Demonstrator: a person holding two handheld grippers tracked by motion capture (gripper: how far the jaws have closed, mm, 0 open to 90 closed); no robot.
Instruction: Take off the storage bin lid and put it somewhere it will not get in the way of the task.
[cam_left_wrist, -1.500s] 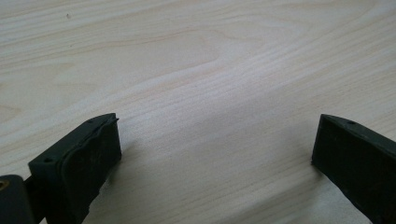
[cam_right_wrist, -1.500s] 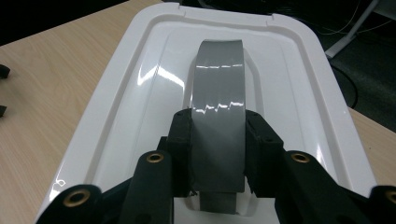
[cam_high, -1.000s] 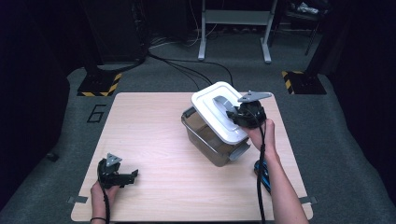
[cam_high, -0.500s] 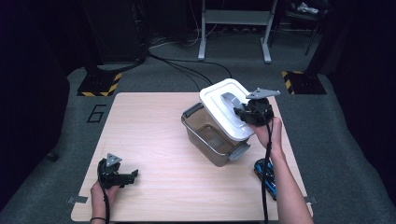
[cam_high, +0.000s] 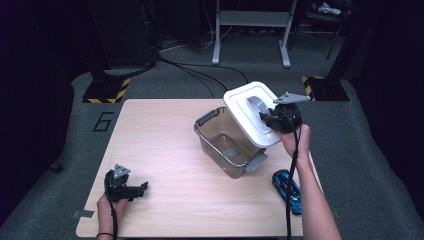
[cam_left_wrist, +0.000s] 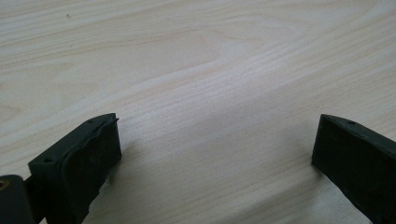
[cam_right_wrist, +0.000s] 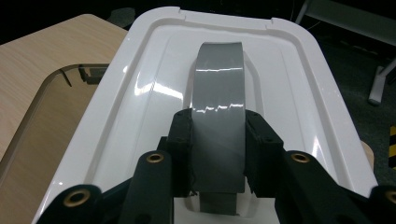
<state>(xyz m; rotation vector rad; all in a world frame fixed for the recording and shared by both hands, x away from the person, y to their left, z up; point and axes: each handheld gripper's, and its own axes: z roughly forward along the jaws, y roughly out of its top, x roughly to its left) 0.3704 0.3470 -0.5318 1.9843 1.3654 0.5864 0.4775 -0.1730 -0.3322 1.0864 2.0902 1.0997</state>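
Lid (cam_high: 245, 112) is off the bin (cam_high: 227, 145), tilted over its far right rim, right gripper (cam_high: 272, 116) clamped on the grey handle (cam_right_wrist: 217, 93) (firm pinch). Setting it down remains. Left gripper (cam_high: 137, 189) rests wide open, empty, near left of the table (cam_high: 165, 120); toy car (cam_high: 287, 189) near right.

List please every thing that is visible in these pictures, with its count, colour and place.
table: one, light wood, middle of the high view.
box: one, clear grey-brown with grey clasps, on the table right of centre, open.
lid: one, white with a grey handle, lifted and tilted over the box's right side.
toy car: one, blue, table's near right corner.
left gripper: one, black, near left of the table, open, holds nothing.
right gripper: one, black, shut on the lid's handle.
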